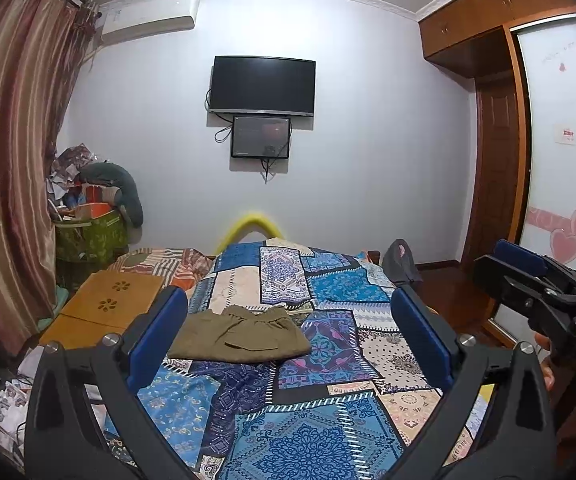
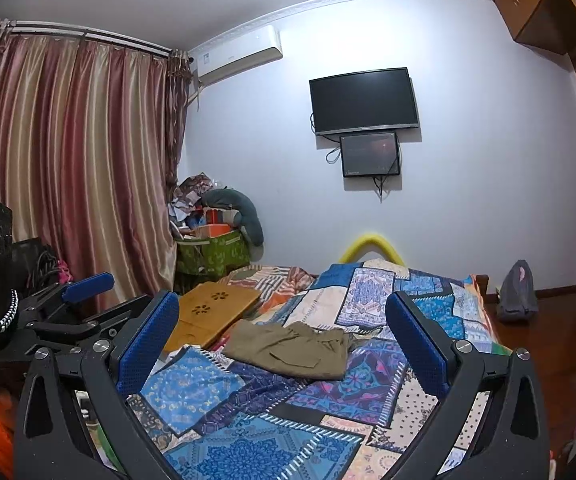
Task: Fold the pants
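Olive-green pants (image 1: 242,338) lie folded into a compact rectangle on the blue patchwork bedspread (image 1: 308,420), waistband at the far side. They also show in the right wrist view (image 2: 292,346). My left gripper (image 1: 288,320) is open and empty, held above the bed, short of the pants. My right gripper (image 2: 282,320) is open and empty too, also raised above the bed. The right gripper shows at the right edge of the left wrist view (image 1: 528,276). The left gripper shows at the left edge of the right wrist view (image 2: 84,292).
A wooden lap table (image 1: 108,304) lies on the bed left of the pants. A green box of clutter (image 1: 88,236) stands by the striped curtains (image 1: 8,160). A grey bag (image 1: 400,260) sits at the bed's far right corner. A TV (image 1: 262,86) hangs on the wall. A wardrobe (image 1: 560,140) stands right.
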